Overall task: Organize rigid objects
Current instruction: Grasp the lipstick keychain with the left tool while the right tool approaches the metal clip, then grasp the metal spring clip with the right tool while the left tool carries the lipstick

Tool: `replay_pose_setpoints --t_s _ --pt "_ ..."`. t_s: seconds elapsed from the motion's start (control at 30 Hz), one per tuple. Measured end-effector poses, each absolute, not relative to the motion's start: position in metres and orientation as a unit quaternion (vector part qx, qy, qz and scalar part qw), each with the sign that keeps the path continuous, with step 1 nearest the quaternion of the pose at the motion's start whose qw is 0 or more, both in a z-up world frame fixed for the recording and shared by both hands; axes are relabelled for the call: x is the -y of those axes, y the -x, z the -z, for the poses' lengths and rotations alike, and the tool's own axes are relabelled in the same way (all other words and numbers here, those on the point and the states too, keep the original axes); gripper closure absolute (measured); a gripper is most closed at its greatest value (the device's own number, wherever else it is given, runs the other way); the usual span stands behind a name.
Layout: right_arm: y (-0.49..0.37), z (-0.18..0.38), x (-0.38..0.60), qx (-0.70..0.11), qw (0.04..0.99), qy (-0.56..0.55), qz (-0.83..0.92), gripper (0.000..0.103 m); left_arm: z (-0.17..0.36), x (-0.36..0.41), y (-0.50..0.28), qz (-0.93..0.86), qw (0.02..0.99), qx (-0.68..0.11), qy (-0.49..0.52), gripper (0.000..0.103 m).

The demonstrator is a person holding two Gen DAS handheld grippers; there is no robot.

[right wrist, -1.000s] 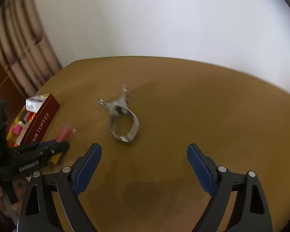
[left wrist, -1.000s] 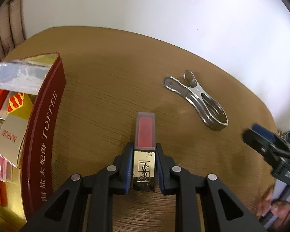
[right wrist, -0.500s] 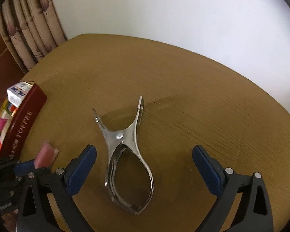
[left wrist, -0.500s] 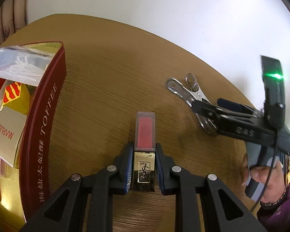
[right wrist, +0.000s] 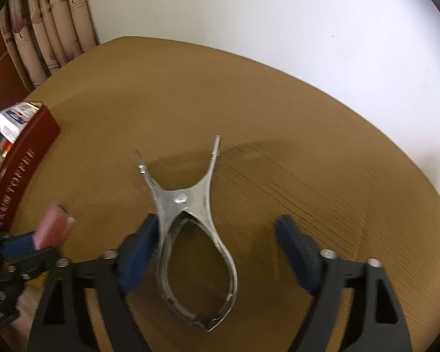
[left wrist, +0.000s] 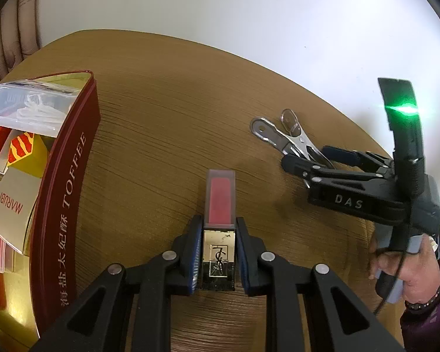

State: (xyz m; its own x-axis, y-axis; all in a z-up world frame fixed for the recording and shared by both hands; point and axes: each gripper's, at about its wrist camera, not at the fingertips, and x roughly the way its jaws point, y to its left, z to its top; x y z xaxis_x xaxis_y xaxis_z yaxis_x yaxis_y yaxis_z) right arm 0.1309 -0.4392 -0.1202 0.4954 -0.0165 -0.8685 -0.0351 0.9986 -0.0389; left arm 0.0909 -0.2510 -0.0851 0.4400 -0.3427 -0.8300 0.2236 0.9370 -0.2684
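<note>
My left gripper is shut on a lipstick with a gold base and a clear cap over a pink stick, held just above the wooden table; it also shows in the right wrist view. A large metal clip lies on the table, also seen in the left wrist view. My right gripper is open, with its blue pads on either side of the clip's looped end; the left pad touches or nearly touches it. It also shows in the left wrist view.
A dark red tin marked TOFFEE stands at the table's left, holding several small boxes and a clear plastic case. It also shows in the right wrist view. A white wall lies behind, and curtains hang at the far left.
My right gripper has moved forward and down until its open fingers straddle the clip's looped end, narrowing a little. My left gripper still holds the lipstick in about the same place.
</note>
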Motion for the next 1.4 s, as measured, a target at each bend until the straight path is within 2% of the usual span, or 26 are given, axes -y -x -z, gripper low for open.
replay_pose_setpoints --t_s 0.07,0.3,0.8,1.4 --pt "-0.128 0.123 0.449 -0.501 0.865 0.014 0.006 0.004 0.086 0.252 -0.091 0.167 0.847 -0.502 0.059 0.081" --pt "-0.126 0.124 0.449 -0.5 0.866 0.021 0.019 0.002 0.085 0.249 -0.095 0.171 0.842 -0.507 0.07 0.081" --pt "-0.156 0.125 0.463 -0.557 0.831 0.01 0.008 0.001 0.089 0.247 -0.101 0.173 0.84 -0.509 0.074 0.081" --pt "-0.161 0.124 0.46 -0.539 0.842 0.028 0.002 0.002 0.091 0.248 -0.103 0.174 0.84 -0.51 0.071 0.081"
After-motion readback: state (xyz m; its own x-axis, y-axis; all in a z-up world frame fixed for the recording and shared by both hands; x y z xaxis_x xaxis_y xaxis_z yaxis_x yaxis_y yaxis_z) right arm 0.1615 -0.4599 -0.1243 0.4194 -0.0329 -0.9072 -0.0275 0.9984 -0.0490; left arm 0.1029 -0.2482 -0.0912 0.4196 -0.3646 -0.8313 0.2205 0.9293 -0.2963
